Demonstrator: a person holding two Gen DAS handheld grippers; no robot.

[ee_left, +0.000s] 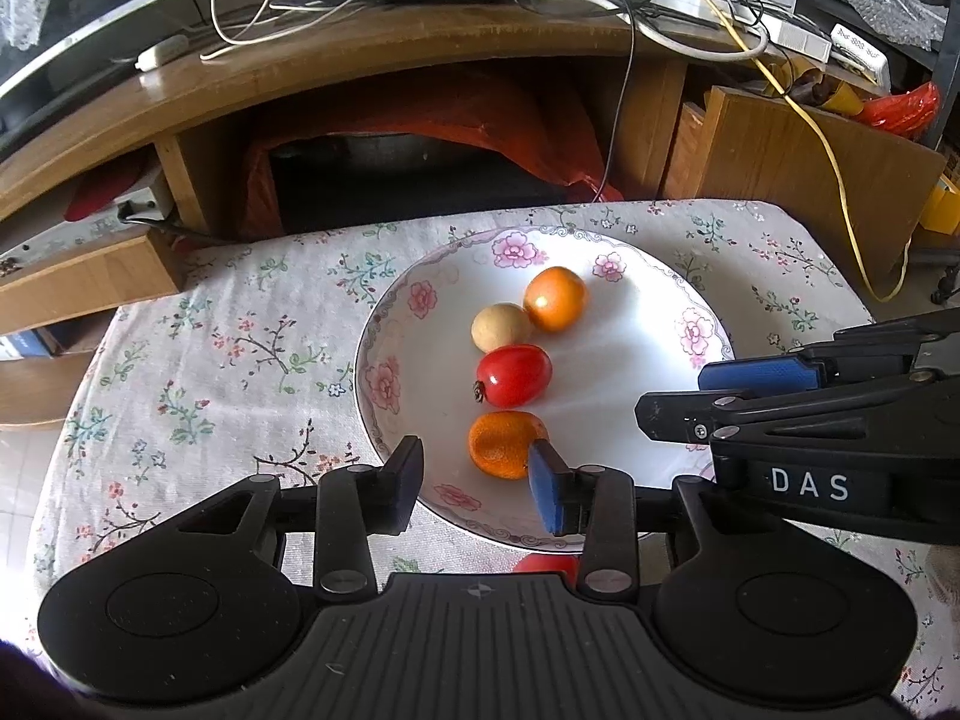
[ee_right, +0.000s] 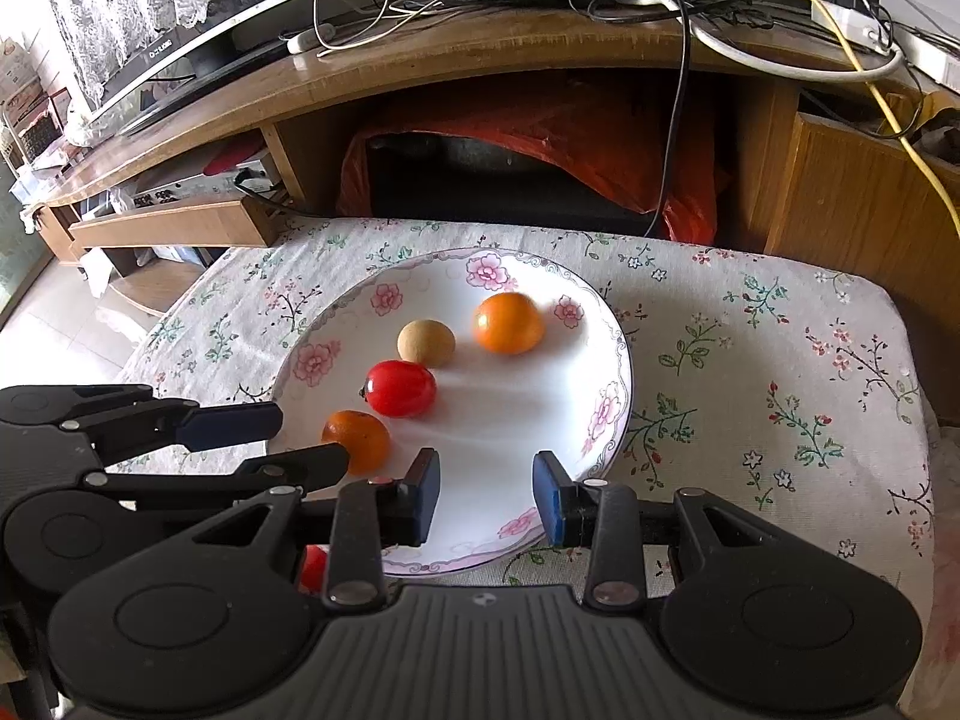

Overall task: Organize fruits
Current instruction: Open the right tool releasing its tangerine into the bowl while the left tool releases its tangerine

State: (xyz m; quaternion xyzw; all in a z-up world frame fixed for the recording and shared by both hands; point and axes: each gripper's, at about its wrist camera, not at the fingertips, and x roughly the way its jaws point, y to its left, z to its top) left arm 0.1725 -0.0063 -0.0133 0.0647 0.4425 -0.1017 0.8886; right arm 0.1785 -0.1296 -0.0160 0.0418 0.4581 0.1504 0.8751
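Floral cloth [ee_right: 750, 360] covers the low table, and on it sits a white plate [ee_left: 648, 324] with pink flowers round its rim. Nearest, the left gripper [ee_left: 474, 483] hangs over the plate's near edge with its fingers spread wide and nothing between them; a rough orange mandarin [ee_left: 501, 443] lies just beyond, beside the blue pad of one finger. The right gripper [ee_right: 486, 495] hovers over the near rim, its fingers likewise parted and empty. A red fruit [ee_right: 312, 567] peeks out under the grippers, off the plate. Farther along the plate lie a red tomato [ee_left: 515, 375], then a small tan fruit [ee_left: 499, 327] touching a smooth orange fruit [ee_left: 555, 298]. Beyond the table stands a wooden cabinet [ee_right: 840, 198] strewn with cables [ee_right: 678, 6].
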